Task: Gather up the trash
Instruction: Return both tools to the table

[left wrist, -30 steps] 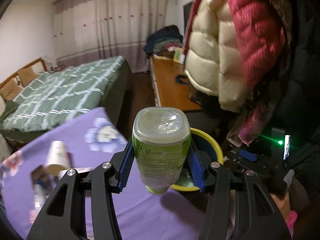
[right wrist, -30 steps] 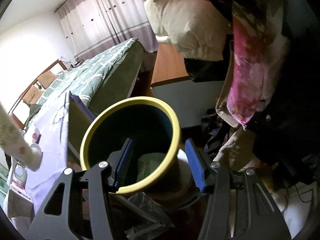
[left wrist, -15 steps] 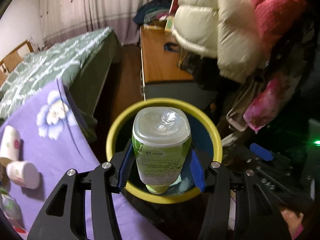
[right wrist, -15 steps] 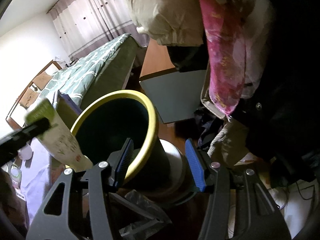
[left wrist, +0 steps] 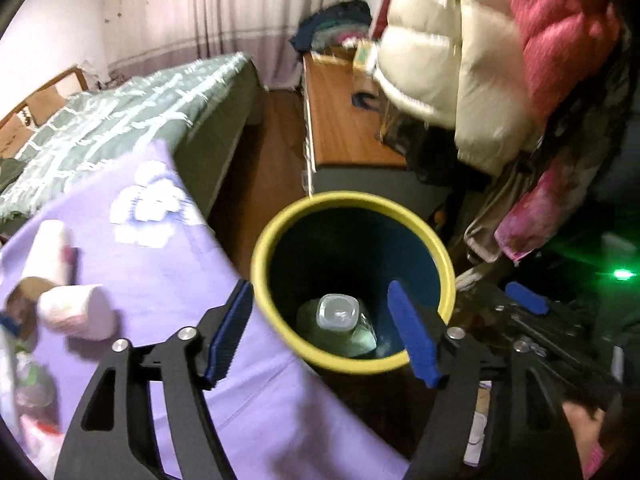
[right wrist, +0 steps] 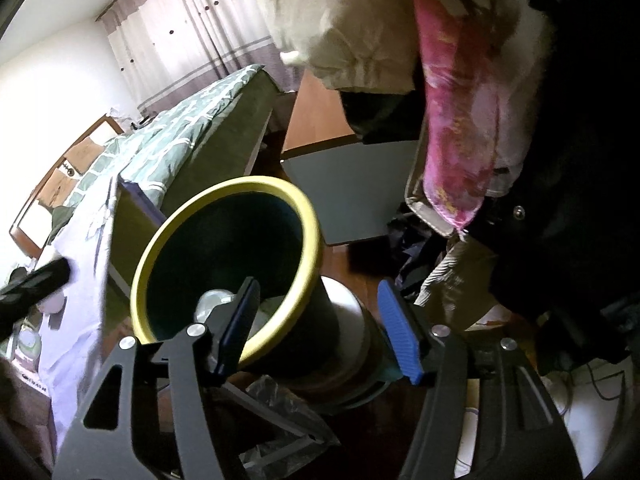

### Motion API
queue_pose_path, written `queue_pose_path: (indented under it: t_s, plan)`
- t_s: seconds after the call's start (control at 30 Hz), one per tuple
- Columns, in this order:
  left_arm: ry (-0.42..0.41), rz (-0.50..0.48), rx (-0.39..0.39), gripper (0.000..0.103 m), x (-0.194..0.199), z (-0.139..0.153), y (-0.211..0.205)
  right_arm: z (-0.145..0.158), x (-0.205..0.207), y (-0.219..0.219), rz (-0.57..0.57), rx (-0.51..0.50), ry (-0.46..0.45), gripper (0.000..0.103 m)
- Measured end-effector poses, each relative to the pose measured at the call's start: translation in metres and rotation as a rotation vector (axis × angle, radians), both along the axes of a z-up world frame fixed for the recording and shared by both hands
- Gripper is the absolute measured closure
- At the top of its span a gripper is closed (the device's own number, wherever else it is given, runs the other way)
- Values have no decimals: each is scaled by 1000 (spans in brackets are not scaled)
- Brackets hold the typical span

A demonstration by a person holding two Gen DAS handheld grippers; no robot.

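A dark bin with a yellow rim [left wrist: 280,216] stands beside the purple-clothed table. A green-labelled plastic bottle [left wrist: 338,314] lies at its bottom, also seen in the right wrist view [right wrist: 212,300]. My left gripper [left wrist: 322,334] is open and empty above the bin's near rim. My right gripper [right wrist: 318,324] is open, its fingers either side of the bin's wall [right wrist: 320,312], not touching that I can tell. Two white paper cups [left wrist: 76,312] [left wrist: 50,252] lie on the purple cloth [left wrist: 172,264] at the left.
A green-quilted bed [left wrist: 132,112] lies beyond the table. A wooden desk [left wrist: 344,128] stands behind the bin. Puffy jackets [left wrist: 460,60] hang close at the right. A crumpled clear plastic bag [right wrist: 280,404] lies under the right gripper. More litter [left wrist: 28,376] sits at the table's left edge.
My left gripper opened and the green bottle fell from it into the bin. The left gripper has drawn back a little; the right gripper has stayed at the bin.
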State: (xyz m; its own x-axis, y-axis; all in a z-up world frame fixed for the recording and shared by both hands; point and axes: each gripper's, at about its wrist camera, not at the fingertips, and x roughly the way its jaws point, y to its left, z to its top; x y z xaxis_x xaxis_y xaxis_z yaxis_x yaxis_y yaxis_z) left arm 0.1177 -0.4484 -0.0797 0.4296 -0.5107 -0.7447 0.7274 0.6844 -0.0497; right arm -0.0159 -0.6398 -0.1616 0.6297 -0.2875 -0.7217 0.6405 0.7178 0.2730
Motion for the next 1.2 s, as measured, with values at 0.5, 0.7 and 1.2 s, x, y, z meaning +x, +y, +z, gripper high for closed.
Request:
queue_pose_path:
  t_s: [0.5, 0.7, 1.2]
  plan:
    - [-278, 456, -66, 12, -26, 95, 297, 41, 57, 134, 275, -80, -21, 43]
    - [-305, 581, -37, 12, -40, 92, 381, 57, 69, 215, 449, -95, -40, 43]
    - [-273, 636, -83, 12, -57, 71, 428, 53, 57, 365, 826, -71, 3, 43]
